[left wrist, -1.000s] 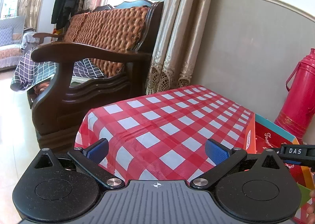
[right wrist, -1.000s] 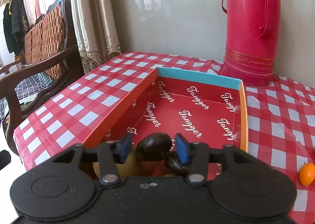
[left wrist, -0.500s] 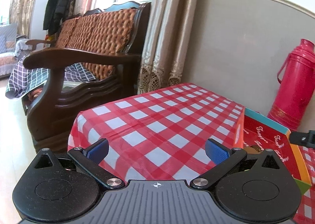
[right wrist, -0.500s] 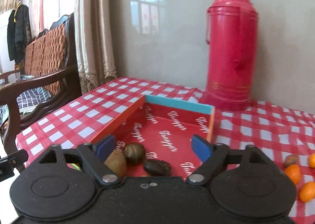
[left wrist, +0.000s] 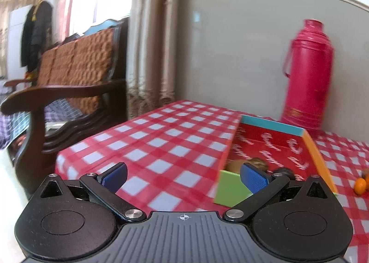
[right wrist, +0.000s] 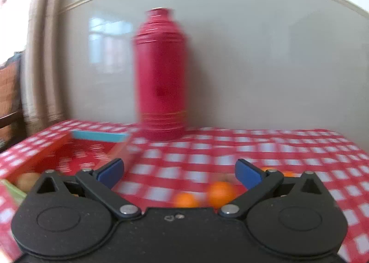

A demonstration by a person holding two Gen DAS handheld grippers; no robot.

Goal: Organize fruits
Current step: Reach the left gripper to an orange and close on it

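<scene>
Your left gripper [left wrist: 183,176] hovers over the checked tablecloth [left wrist: 161,147], jaws apart and empty, just beside the box [left wrist: 274,145] where a few brown fruits [left wrist: 258,162] already sit. Right of the box stands a red thermos [right wrist: 161,73]. Farther right, your right gripper [right wrist: 180,174] is opening, nothing between its pads, aimed at the loose tangerines [right wrist: 219,191], likely the next pick.
</scene>
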